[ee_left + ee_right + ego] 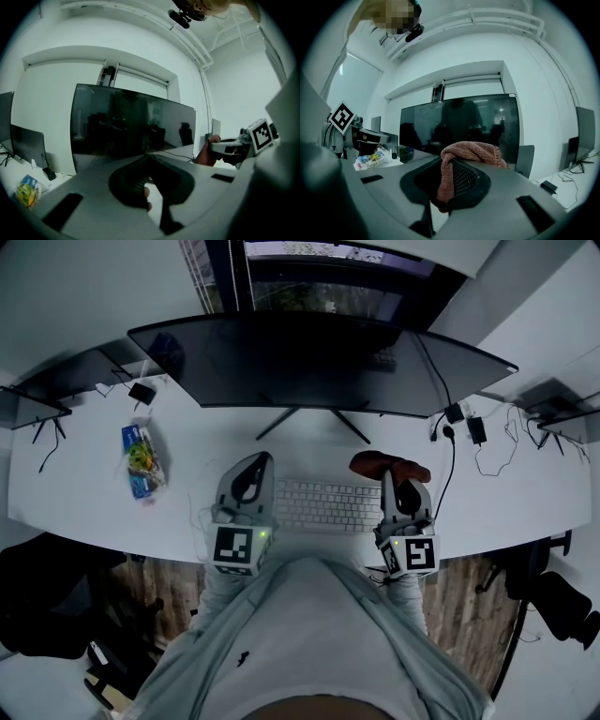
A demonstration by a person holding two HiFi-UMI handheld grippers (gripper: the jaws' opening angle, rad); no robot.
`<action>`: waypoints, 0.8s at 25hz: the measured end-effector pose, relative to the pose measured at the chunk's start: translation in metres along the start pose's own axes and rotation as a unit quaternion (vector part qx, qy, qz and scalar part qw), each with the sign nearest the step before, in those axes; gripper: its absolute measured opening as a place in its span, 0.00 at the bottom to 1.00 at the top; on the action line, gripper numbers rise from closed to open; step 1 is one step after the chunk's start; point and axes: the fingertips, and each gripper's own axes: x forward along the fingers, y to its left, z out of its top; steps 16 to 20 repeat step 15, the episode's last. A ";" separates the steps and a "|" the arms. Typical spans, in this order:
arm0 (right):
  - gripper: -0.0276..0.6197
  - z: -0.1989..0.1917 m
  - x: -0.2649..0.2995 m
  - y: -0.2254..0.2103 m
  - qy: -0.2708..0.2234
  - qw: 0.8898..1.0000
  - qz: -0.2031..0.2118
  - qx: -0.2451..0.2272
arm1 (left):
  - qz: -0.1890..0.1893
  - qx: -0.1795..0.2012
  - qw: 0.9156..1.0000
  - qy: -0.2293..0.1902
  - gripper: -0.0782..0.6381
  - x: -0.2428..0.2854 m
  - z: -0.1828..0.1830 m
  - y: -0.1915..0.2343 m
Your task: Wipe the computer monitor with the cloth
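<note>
Right gripper [447,165] clamps the cloth [472,151], left gripper [147,159] closed empty; wiping the monitor [319,367] likely comes next.

Cloth [375,463] partly masked by right tool [405,486]; packet [142,461] print illegible.

We found no words, brands or numbers that we could read. The colourful packet [143,460] on the table [75,493], left of the monitor [319,367], bore print too small to make out.

Grey left hand-held gripper [259,465] and right hand-held gripper [386,476] bear black-and-white marker cubes [234,549].
</note>
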 end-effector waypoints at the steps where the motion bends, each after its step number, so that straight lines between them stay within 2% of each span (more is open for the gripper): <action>1: 0.12 0.000 0.000 0.000 -0.001 1.000 0.000 0.000 | 0.001 0.000 1.000 0.000 0.14 -0.001 0.000 0.000; 20: 0.12 -0.003 -0.014 -0.001 0.002 1.000 -0.013 0.009 | 0.007 -0.001 1.000 0.001 0.14 -0.009 -0.002 -0.003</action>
